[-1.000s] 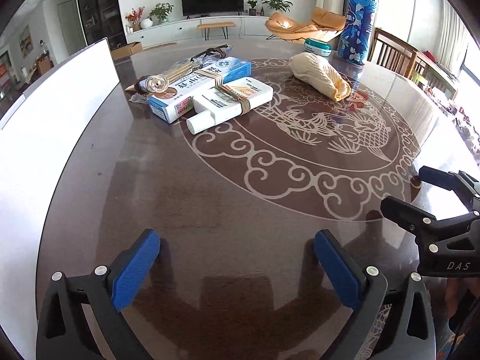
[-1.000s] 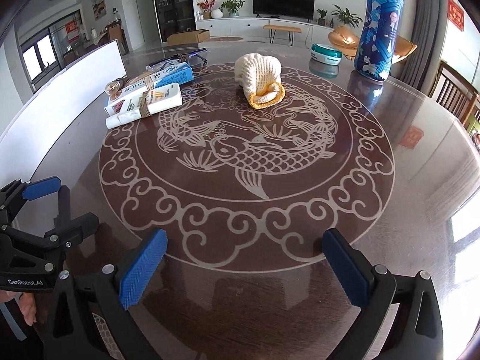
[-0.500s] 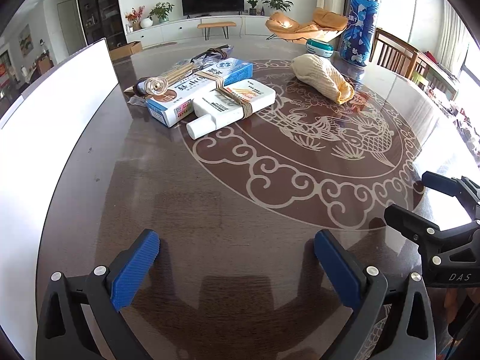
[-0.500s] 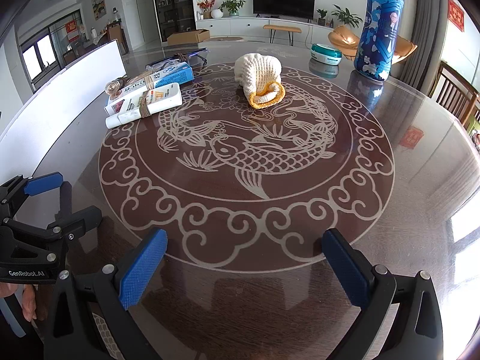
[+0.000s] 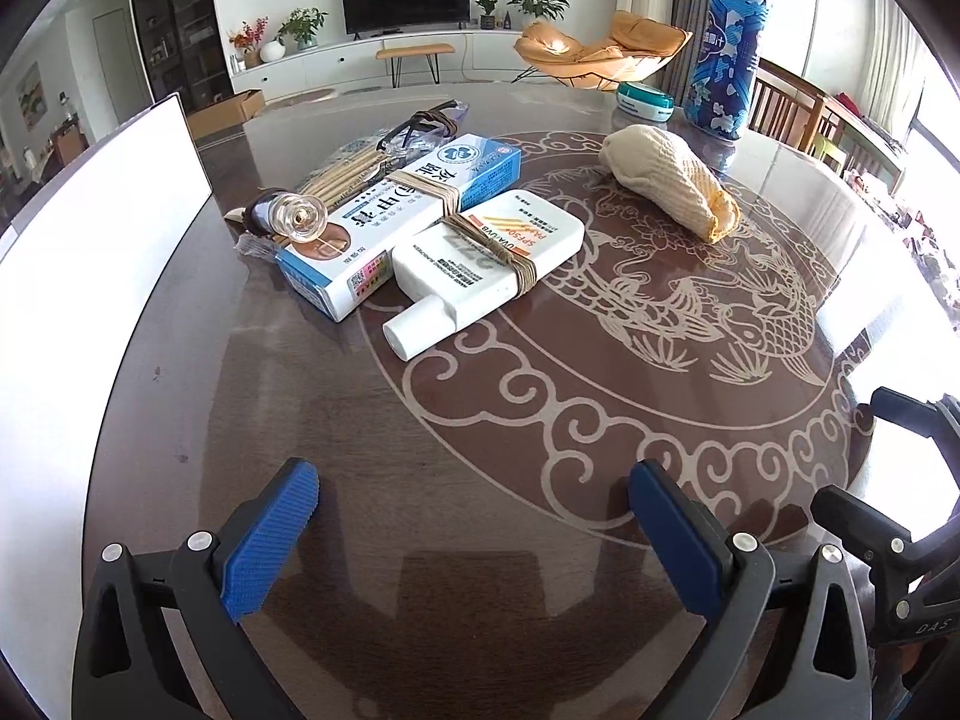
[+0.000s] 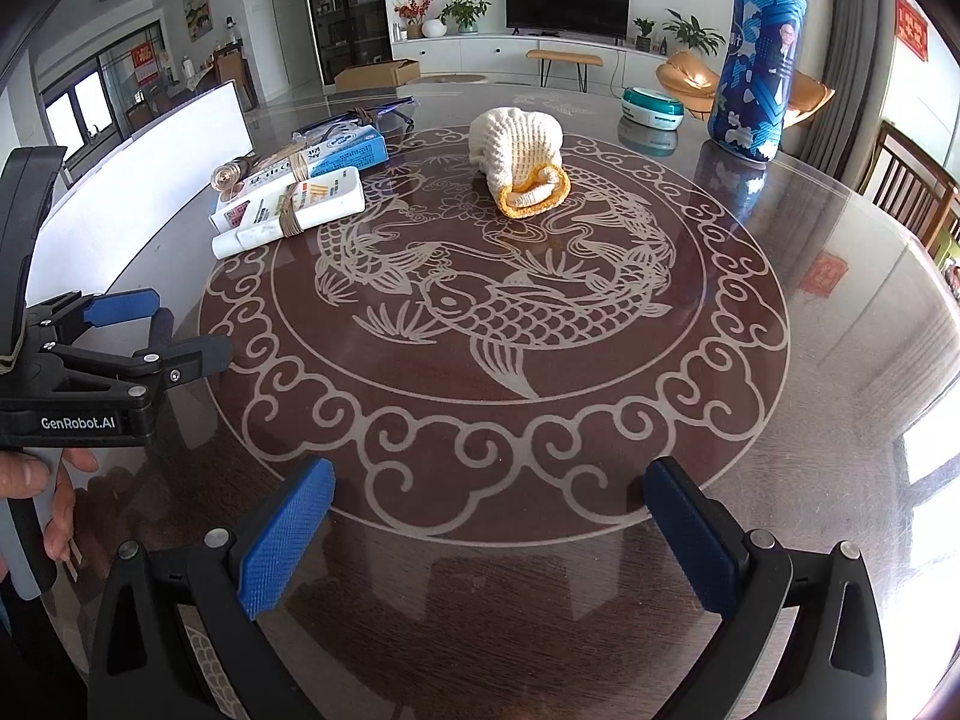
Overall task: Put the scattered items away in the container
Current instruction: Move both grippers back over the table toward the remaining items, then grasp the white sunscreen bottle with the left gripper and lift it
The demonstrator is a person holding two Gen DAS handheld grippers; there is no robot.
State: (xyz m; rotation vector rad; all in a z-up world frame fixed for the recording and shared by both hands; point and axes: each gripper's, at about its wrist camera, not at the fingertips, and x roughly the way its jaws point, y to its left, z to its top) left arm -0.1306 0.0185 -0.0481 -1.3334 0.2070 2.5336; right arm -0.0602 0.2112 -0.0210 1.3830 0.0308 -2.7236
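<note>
Fingers on both tools are spread wide with nothing between them. The left gripper point(image 5: 474, 531) hovers low over the dark round table point(image 5: 360, 450), and the right gripper point(image 6: 489, 534) hangs likewise over the near edge of the table's carp medallion.

Each view catches the other tool from the side. The left wrist view shows the right one at its lower right edge. The right wrist view shows the left tool at far left, with the person's left hand point(image 6: 42, 492) on its handle, which the left view cannot see.

Further out, the scattered items sit on the far left part of the table. A white sunscreen bottle point(image 5: 486, 264) bound with cord lies touching a blue-and-white medicine box point(image 5: 396, 225). A small glass-capped bottle point(image 5: 291, 217) and a bundle of wooden sticks point(image 5: 345, 177) lie against the box's far side; only the left view shows these sticks clearly. A cream knitted glove point(image 5: 669, 180) with an orange cuff lies apart to the right, and the right view looks into its open cuff.

A white container wall point(image 5: 108, 252) runs along the table's left rim. A tall blue canister point(image 6: 759, 60) and a teal round tin point(image 6: 651, 105) stand at the far side.
</note>
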